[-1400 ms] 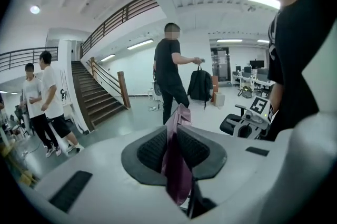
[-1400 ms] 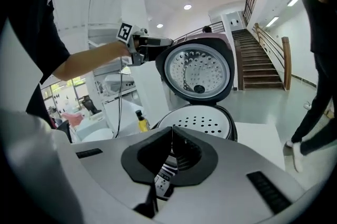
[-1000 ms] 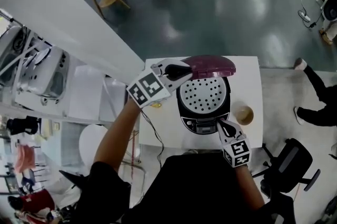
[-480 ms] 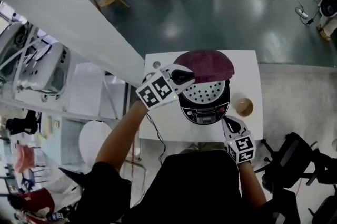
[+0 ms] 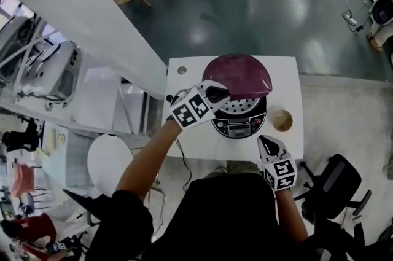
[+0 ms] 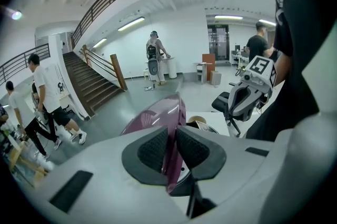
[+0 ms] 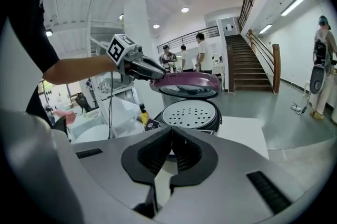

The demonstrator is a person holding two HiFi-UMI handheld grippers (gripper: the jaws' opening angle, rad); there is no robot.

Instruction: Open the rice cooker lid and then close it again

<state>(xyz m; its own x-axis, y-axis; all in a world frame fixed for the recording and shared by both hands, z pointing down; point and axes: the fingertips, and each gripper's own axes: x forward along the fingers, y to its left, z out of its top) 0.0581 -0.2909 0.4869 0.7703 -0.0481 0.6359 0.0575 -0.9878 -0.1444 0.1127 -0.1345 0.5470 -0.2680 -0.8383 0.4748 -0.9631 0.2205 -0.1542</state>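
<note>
Head view: a white, square-topped table (image 5: 288, 78) carries a round black rice cooker (image 5: 238, 123) with a glossy control panel at its front edge. Its domed maroon lid (image 5: 238, 74) hangs partway open over the rear half, so that the pale inner plate (image 5: 244, 107), dotted with small holes, shows below it. A small tan round bowl (image 5: 283, 120) sits just beside the cooker. The left gripper (image 5: 219, 94) reaches in from the cooker's left and meets the lid's rim. The right gripper (image 5: 266, 144) is off the table's near edge, apart from the cooker.

Left gripper view: the two ribbed black pads (image 6: 152, 149) are clamped on the thin, shiny maroon lid (image 6: 156, 115), whose edge runs up between them; the left gripper (image 6: 172, 147) grasps it at the rim.

Right gripper view: the right gripper (image 7: 169, 152) has its grooved pads (image 7: 157, 157) pressed together at the tips with nothing between them. Beyond them the rice cooker (image 7: 190, 115) stands on the table, its perforated plate exposed, and the smooth lid (image 7: 187, 81) hovers tilted above it, gripped at its left rim by the left gripper (image 7: 151, 69).
</note>
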